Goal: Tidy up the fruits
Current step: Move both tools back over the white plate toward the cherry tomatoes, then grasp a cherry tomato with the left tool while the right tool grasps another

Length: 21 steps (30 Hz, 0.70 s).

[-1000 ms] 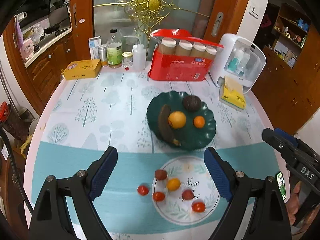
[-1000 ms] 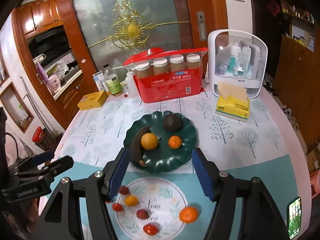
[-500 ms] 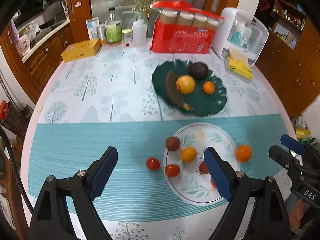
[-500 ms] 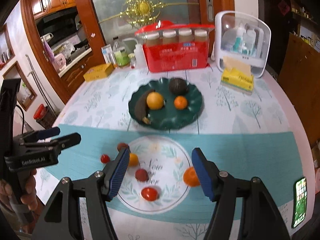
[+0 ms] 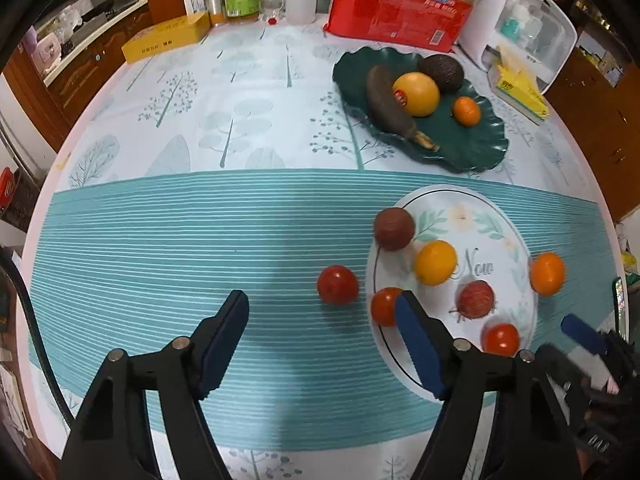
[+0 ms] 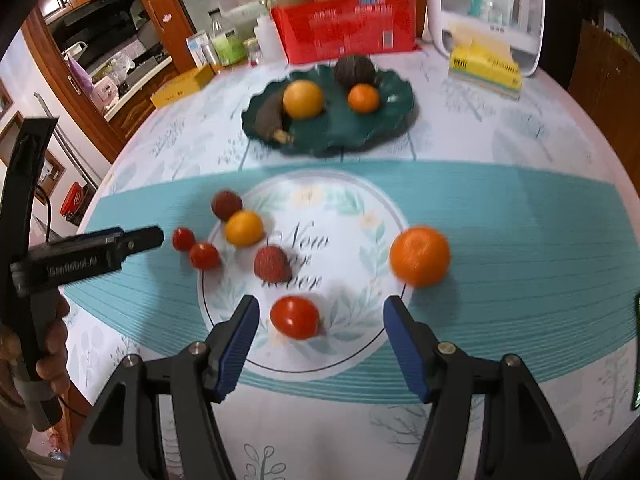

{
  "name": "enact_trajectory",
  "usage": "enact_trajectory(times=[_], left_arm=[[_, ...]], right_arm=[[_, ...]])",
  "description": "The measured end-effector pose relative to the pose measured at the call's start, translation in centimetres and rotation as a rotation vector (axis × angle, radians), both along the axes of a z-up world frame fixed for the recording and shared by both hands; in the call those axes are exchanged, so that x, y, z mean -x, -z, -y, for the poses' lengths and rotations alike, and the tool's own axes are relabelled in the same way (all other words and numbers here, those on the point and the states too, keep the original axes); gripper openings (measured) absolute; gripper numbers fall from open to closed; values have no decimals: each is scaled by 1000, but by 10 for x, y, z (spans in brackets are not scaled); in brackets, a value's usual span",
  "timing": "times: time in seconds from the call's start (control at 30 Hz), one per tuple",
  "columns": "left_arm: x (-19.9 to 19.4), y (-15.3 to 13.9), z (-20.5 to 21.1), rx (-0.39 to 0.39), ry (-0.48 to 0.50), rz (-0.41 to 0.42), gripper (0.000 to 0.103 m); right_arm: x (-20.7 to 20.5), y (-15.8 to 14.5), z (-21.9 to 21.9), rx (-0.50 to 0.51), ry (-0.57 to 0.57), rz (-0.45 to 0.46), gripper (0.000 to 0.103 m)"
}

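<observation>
A white floral plate (image 5: 508, 240) holds a yellow fruit (image 5: 435, 262), a lychee (image 5: 476, 299), a brown fruit and red tomatoes. A loose red tomato (image 5: 338, 285) lies on the cloth left of it, just ahead of my left gripper (image 5: 322, 300), whose jaws are closing with nothing pressed between them. My right gripper (image 6: 322, 304) hangs open over the plate (image 6: 360, 320), a red tomato (image 6: 295, 317) lying untouched between its fingers. An orange (image 6: 420, 256) rests at the plate's right rim. The green plate (image 6: 352, 136) behind carries a dark banana, a yellow citrus, an avocado and a small orange.
At the back of the round table stand a red pack of jars (image 5: 400, 4), a white storage box (image 5: 532, 28), a yellow tissue pack (image 5: 520, 90), a yellow tin (image 5: 164, 38) and bottles. A phone (image 6: 636, 352) lies at the right edge. A hand (image 6: 48, 352) holds the left gripper.
Both grippers have come down close to the table, and the fruit looms larger. The left jaws have narrowed. The fruit has not moved.
</observation>
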State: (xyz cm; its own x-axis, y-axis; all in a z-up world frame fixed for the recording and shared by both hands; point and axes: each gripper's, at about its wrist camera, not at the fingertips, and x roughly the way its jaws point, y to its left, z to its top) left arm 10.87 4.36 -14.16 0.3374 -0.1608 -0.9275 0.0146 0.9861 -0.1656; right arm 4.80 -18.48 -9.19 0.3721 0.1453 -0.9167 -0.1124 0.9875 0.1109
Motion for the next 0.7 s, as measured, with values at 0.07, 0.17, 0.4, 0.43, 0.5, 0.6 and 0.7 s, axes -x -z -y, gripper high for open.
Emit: enact_trajectory(times=[0.07,0.17,0.4,0.43,0.5,0.6,0.7], left_arm=[[-5,8,1,8,-8,-13,69],[-11,19,2,23,-20,-30,64],[-18,35,1,43,-37,-51,54],[-19,36,1,44,-41,-56,53],[-20,40,0,51,-46,-68,49],[-21,41,1,50,-47,-58,43],[-22,41,3,45,-44,-49,34]], right_arm=[[0,8,-1,-8,0,-13,64],[1,19,-4,-17,-7,-29,61],[-2,32,-10,-10,-33,-41,54],[-3,34,-10,-8,-35,-43,53],[-4,37,-11,-15,-40,-44,51],[-6,37,-15,-8,-55,-30,49],[-7,38,-21,4,-80,-18,44]])
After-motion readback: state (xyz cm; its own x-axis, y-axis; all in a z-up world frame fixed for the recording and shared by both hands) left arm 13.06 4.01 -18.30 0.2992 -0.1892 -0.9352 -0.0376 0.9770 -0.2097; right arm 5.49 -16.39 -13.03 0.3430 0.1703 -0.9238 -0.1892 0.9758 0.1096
